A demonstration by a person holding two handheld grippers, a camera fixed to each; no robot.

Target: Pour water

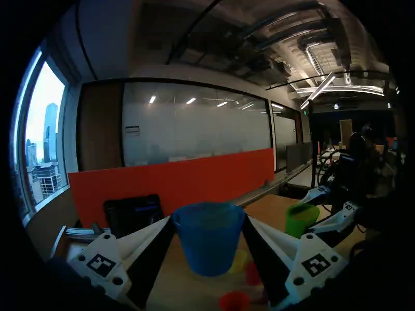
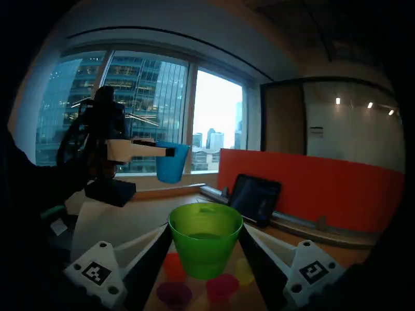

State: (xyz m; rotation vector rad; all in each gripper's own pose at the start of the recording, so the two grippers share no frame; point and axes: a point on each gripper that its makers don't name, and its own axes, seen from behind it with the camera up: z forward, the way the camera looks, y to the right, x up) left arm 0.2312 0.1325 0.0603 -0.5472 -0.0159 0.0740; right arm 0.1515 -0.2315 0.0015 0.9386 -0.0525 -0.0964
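Upright blue cup (image 1: pixel 208 246) clamped in left hand-held gripper (image 1: pixel 208 220), green cup (image 1: pixel 300 220) beyond

Blue cup (image 1: pixel 209 238): smooth plastic, slightly translucent, soft sheen. Green cup (image 2: pixel 206 243): smooth glossy plastic. Left gripper (image 1: pixel 209 220) fingers (image 1: pixel 139 235): matt white plastic. Table (image 2: pixel 140 211): wood-look top, smooth, low sheen. Orange divider (image 1: pixel 181 179) along the table's far edge: flat matt panel. Tablet (image 2: pixel 254 199) leaning there: glossy dark screen.

Left tongs (image 1: pixel 208 228): two white plastic fingers (image 1: pixel 140 238) with black inner faces. Each finger widens to a base bearing a square black-and-white marker (image 1: pixel 101 264) and small round screw holes (image 1: pixel 118 281). Right tongs (image 2: pixel 206 230) look the same. In the right gripper view, a bulky dark body (image 2: pixel 104 129) sits behind the left tongs' white fingers.
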